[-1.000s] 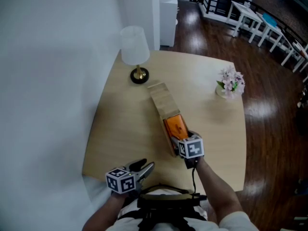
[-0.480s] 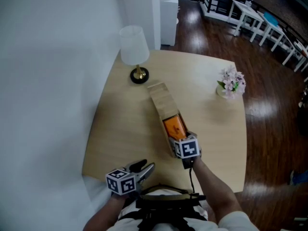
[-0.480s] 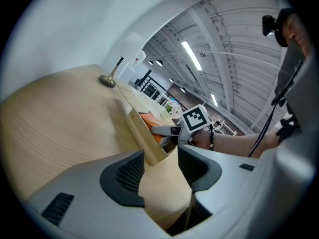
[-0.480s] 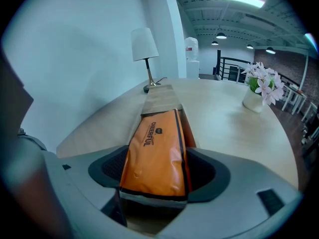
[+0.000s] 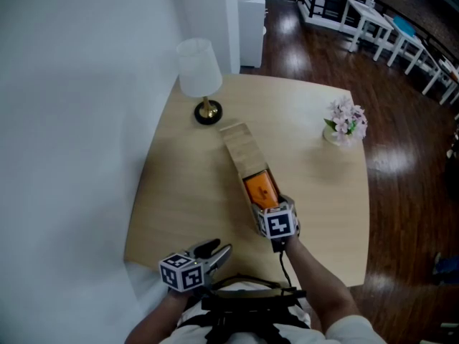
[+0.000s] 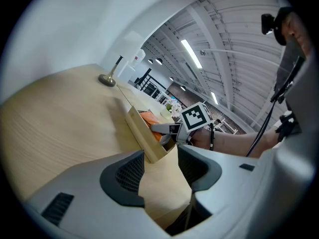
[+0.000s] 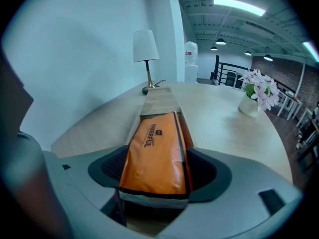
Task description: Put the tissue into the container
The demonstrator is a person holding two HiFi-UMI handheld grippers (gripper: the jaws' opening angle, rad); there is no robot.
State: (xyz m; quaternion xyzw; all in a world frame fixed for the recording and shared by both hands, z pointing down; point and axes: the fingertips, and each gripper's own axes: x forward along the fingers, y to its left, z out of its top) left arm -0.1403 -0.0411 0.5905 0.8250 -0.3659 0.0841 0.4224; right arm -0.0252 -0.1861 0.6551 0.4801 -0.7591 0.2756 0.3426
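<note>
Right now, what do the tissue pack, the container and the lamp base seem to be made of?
The tissue pack looks like glossy orange plastic film: it shines and dimples. The container seems pale wood or bamboo, matte, with visible grain. The lamp base appears brass-coloured metal, judging by its glint, on a dark foot.

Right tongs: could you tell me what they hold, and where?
The right tongs grip the tissue pack by the sides of its near end.
</note>
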